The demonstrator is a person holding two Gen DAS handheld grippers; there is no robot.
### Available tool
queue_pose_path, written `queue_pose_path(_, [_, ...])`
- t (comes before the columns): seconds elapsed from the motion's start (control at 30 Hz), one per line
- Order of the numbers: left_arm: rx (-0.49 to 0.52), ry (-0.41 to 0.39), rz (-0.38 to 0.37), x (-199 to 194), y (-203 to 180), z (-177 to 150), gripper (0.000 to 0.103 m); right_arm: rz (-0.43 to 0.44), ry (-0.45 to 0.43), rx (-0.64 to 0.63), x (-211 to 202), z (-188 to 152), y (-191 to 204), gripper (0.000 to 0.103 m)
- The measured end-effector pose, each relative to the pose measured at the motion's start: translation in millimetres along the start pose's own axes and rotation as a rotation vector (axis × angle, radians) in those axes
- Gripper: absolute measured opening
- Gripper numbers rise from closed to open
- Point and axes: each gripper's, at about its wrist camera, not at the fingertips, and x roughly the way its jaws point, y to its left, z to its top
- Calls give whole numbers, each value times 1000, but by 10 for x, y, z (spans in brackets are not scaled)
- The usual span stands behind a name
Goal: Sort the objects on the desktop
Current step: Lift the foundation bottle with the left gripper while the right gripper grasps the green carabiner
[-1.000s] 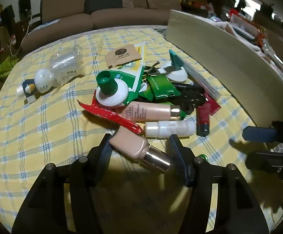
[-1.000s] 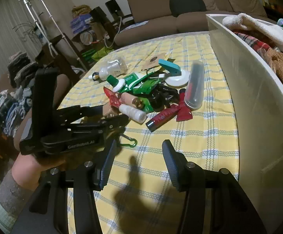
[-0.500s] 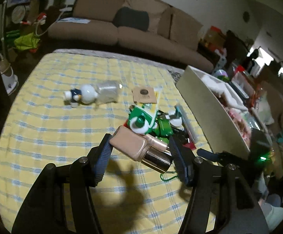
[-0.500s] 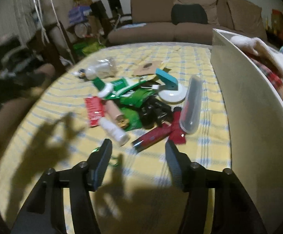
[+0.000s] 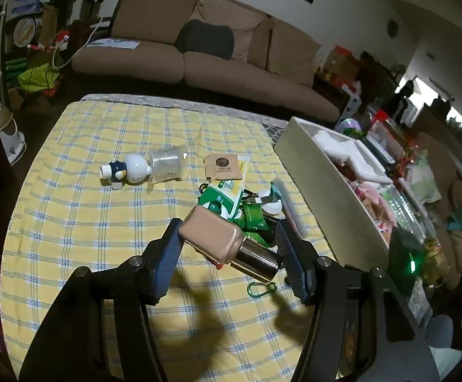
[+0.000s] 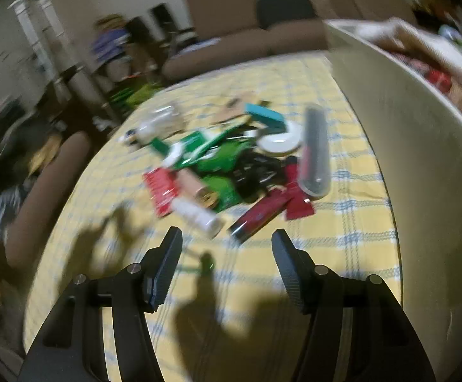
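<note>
My left gripper (image 5: 229,248) is shut on a beige foundation bottle (image 5: 211,234) with a gold cap and holds it high above the yellow checked tablecloth (image 5: 87,222). Below it lies a pile of small items: green packets (image 5: 227,195), a brown sachet (image 5: 222,167) and a green carabiner (image 5: 261,288). My right gripper (image 6: 226,256) is open and empty, low over the cloth just in front of the same pile: a white tube (image 6: 197,216), a dark red tube (image 6: 259,215), a clear case (image 6: 315,152). The right view is blurred.
A long white box (image 5: 329,191) (image 6: 422,175) filled with cloth and clutter runs along the table's right side. A white and navy toy figure (image 5: 125,170) and a clear plastic cup (image 5: 167,167) lie at the far left. A brown sofa (image 5: 199,47) stands beyond the table.
My left gripper has lifted the foundation bottle from the cloth to well above the table. My right gripper has shifted over the cloth toward the pile and stays open.
</note>
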Motion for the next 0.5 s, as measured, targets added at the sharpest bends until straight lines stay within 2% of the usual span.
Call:
queue_pose_path(0.13, [3,2,1,-20,-13,-1,56,6,37,-168,84,-93,267,53])
queue_pose_path(0.27, [2,2,3,-35,-2,16,56,-27,83,-104,282,-94,355,53])
queue_pose_path(0.33, [-3,-2,3,-41,14,30,56,-48,78,-80,340,-116,394,60])
queue_pose_path(0.4, [-7,-2,1,-35,22,29,56,-93,63,-83,380,-129,492,65])
queue_pose_path(0.5, [-5,6,6,-13,31,19,56,-195,61,-120,448,-170,634,63])
